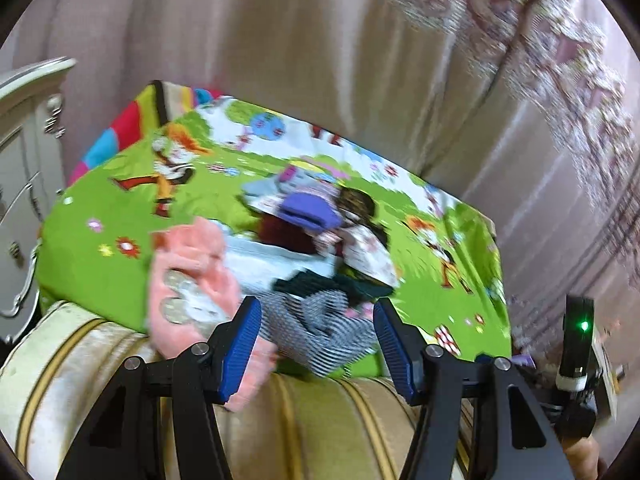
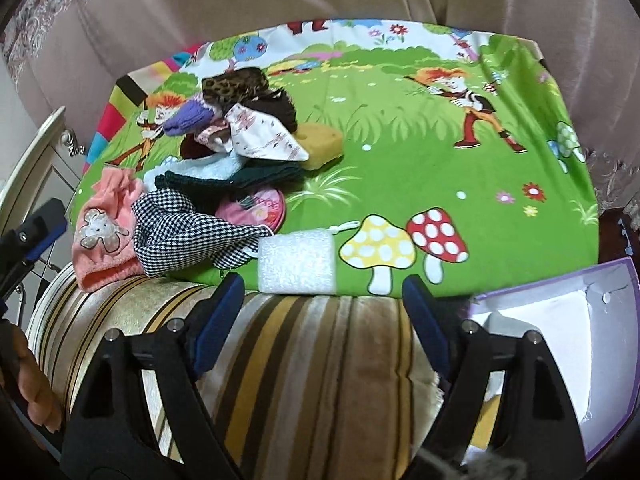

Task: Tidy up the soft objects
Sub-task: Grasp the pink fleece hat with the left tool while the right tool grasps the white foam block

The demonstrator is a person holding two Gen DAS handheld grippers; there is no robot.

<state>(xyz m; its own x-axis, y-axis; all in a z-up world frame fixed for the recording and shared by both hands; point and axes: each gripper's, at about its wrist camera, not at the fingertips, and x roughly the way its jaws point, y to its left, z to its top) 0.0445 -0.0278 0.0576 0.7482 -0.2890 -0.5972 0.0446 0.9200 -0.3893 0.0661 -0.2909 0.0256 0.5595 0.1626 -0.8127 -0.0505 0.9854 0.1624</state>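
We hold both tongs spread with nothing pinched: the left tongs point(image 1: 316, 344) hang over the near edge of the pile of soft things point(image 2: 232, 152), the right tongs point(image 2: 324, 312) over a striped velvety cushion point(image 2: 304, 380), just short of a white foam block point(image 2: 296, 266) at the surface's edge. The surface point(image 2: 400, 152) wears a smooth green cartoon cloth printed with mushrooms and figures. On its left part lie a fuzzy pink hat point(image 2: 106, 232), a houndstooth cloth point(image 2: 188, 236), dark knits, a purple knitted piece point(image 2: 188, 118) and a porous yellow sponge point(image 2: 320, 140), heaped touching one another. A purple-rimmed open box point(image 2: 612, 320) sits at the right. Beyond hang pleated beige curtains point(image 1: 320, 40); a white carved cabinet point(image 1: 28, 160) stands left.
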